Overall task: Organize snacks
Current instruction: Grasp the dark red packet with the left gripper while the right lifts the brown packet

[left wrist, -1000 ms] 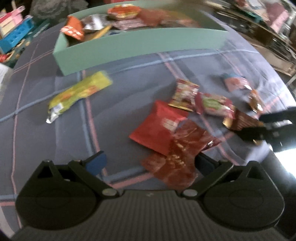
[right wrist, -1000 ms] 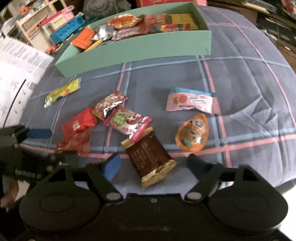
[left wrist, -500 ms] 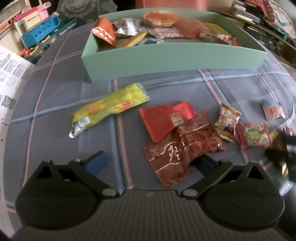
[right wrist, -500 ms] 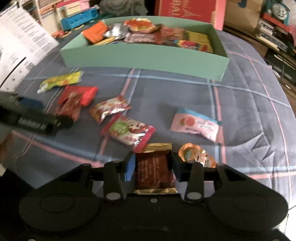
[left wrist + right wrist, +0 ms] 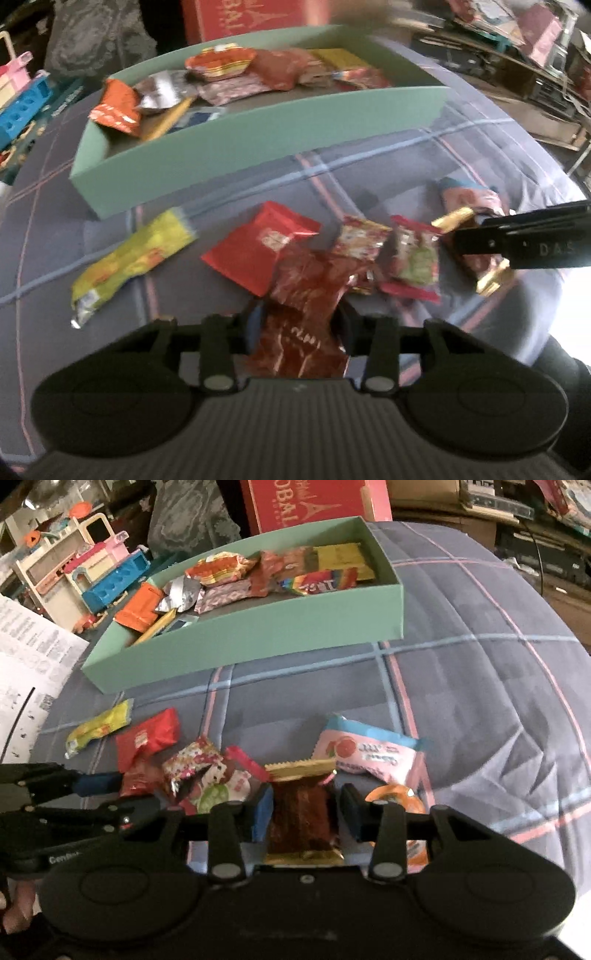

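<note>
Both grippers gripping snacks, ready for boxing

Left gripper (image 5: 298,325) pinches a crinkly dark-red foil packet (image 5: 303,306); right gripper (image 5: 303,808) clamps a brown gold-edged bar (image 5: 301,812). The mint-green cardboard box (image 5: 258,642) lies ahead.

You're seeing glossy, crinkled foil-like wrappers (image 5: 300,814) lying on soft quilted cloth (image 5: 480,686); the green box (image 5: 258,642) is looking matt, probably cardboard.

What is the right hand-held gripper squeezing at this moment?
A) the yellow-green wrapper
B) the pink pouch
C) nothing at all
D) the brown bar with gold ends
D: in the right wrist view the right hand-held gripper has its fingers closed against the sides of the brown bar.
</note>
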A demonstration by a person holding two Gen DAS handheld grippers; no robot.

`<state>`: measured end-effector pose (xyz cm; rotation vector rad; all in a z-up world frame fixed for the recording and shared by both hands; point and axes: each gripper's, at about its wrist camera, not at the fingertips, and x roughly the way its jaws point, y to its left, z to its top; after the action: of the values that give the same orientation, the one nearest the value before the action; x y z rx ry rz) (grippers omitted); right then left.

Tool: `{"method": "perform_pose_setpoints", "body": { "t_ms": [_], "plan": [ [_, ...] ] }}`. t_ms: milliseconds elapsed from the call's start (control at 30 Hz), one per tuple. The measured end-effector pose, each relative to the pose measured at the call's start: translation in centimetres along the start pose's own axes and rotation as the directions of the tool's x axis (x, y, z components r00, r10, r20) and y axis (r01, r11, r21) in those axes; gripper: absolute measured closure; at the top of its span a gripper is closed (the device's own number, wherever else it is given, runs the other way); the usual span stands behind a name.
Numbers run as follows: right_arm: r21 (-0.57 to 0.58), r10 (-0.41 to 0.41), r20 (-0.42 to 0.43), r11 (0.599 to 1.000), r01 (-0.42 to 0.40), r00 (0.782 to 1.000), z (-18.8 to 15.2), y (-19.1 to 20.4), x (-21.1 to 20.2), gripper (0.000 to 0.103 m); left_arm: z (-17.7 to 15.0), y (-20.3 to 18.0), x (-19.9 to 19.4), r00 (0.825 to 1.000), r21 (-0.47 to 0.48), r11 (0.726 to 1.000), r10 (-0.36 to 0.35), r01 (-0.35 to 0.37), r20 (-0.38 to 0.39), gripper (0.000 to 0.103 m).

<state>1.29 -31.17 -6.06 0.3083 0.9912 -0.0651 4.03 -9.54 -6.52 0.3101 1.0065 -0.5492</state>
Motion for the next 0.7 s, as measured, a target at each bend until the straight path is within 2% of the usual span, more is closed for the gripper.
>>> {"method": "perform_pose_setpoints", "body": {
  "t_ms": [200, 333, 467, 533, 600, 700],
  "plan": [
    [-0.024, 0.021, 0.006, 0.999, -0.021, 1.000, -1.2, -0.6, -0.9, 0.061, -0.8, -0.7, -0.7, 0.998, 0.031, 0.998, -0.061, 0.062, -0.020, 0.061],
    [-0.078, 0.001, 0.019, 0.997, 0.001, 1.000, -1.7, 0.7, -1.2, 0.056, -0.7, -0.9, -0.5, 0.999, 0.041, 0.999, -0.033, 0.034, -0.022, 0.049],
    [-0.198, -0.059, 0.051, 0.978, 0.068, 0.997, -2.1, 2.5, -0.8, 0.056, 0.0, -1.1, 0.2, 0.999, 0.053, 0.998, -0.023, 0.024, -0.028, 0.037],
    [-0.262, -0.100, 0.076, 0.958, 0.116, 0.992, -2.4, 3.6, -0.4, 0.061, 0.1, -1.5, 0.4, 1.000, 0.070, 0.997, -0.012, 0.013, -0.016, 0.039],
    [-0.287, -0.110, 0.087, 0.949, 0.130, 0.990, -2.5, 4.1, -0.4, 0.065, 0.0, -2.0, 0.2, 1.000, 0.091, 0.995, -0.031, 0.031, -0.002, 0.065],
    [-0.257, -0.106, 0.072, 0.959, 0.121, 0.992, -2.2, 3.8, -0.7, 0.066, -0.2, -2.4, -0.3, 0.998, 0.083, 0.995, -0.062, 0.062, -0.001, 0.066]
  ]
}}
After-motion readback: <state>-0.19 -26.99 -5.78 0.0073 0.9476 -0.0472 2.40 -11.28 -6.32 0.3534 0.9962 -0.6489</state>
